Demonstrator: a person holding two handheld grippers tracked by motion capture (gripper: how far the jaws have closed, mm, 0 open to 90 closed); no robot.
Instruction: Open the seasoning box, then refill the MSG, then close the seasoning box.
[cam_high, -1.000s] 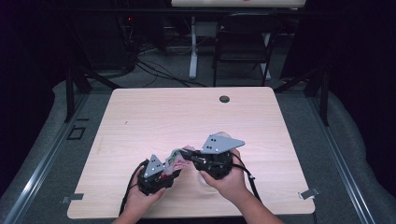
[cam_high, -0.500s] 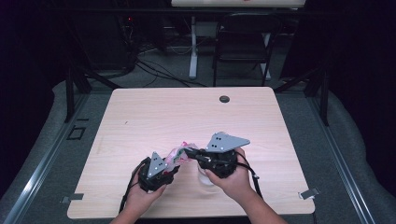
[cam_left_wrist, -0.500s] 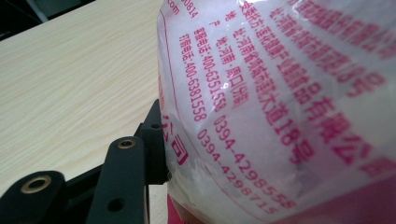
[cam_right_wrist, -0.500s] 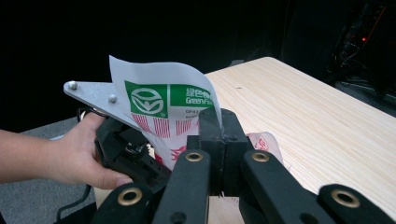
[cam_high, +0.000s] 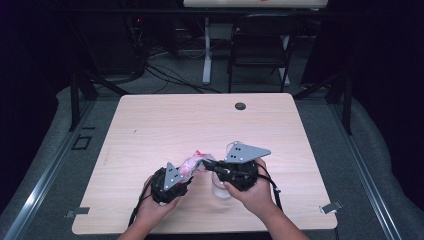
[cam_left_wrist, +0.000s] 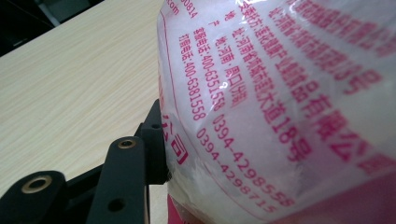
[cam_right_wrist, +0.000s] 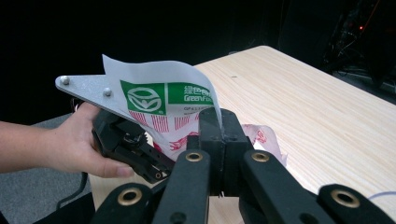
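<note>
Lower now, both hand-held grippers grip white-filled plastic bag (cam_high: 192, 163) above clear jar (cam_high: 220, 185).

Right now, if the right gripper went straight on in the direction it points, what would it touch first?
Probably the left gripper. The right gripper is shut on the top edge of the plastic bag, and the left gripper sits just beyond the bag. Depth is unclear; bare table lies beside that line.

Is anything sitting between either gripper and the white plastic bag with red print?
Nothing visible. The right gripper is pinched shut on the white plastic bag with red print, and the left gripper has a jaw against it.
</note>
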